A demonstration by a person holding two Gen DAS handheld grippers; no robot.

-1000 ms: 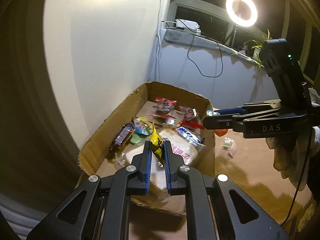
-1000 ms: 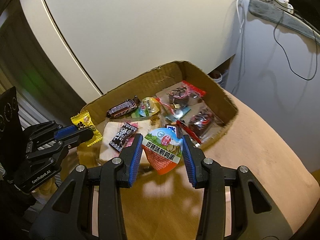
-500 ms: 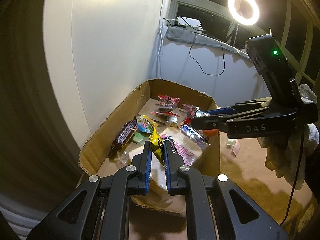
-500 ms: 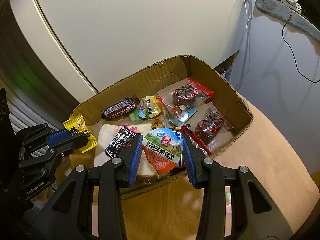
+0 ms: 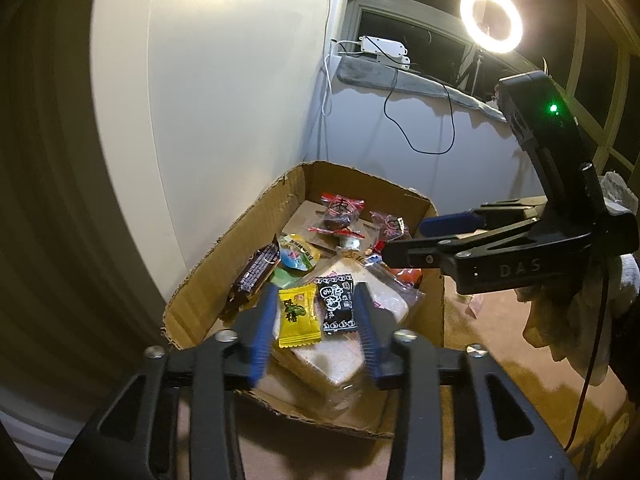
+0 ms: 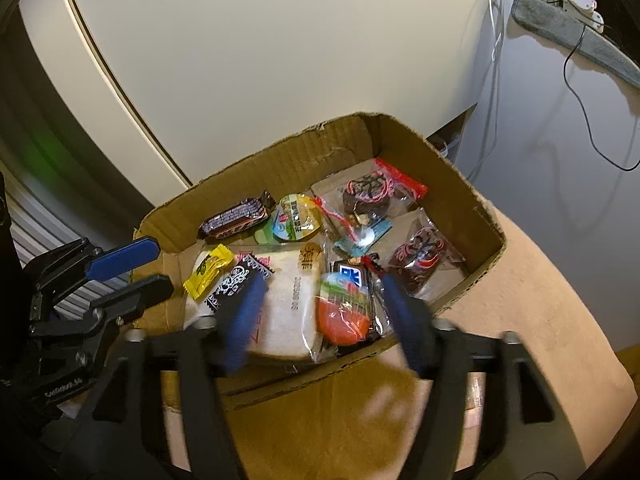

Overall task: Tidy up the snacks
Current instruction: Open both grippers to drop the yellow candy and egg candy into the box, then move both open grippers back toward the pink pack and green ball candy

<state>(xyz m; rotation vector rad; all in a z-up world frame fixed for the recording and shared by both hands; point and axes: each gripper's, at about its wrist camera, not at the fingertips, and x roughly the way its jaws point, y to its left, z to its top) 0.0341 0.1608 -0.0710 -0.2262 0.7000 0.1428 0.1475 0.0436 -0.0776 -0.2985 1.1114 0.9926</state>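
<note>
Two grippers hover over one cardboard box (image 6: pixel 472 200) at frame centre, where you're collecting the snacks. Your wrapped bread slice (image 6: pixel 288 304) fills its near end, a bed for smaller packets. Your right gripper (image 6: pixel 324 312) gapes wide above the orange-and-green cup (image 6: pixel 344 308); your left gripper (image 5: pixel 316 320), fingers likewise apart, frames the yellow candy (image 5: pixel 298 316), lying loose.
</note>
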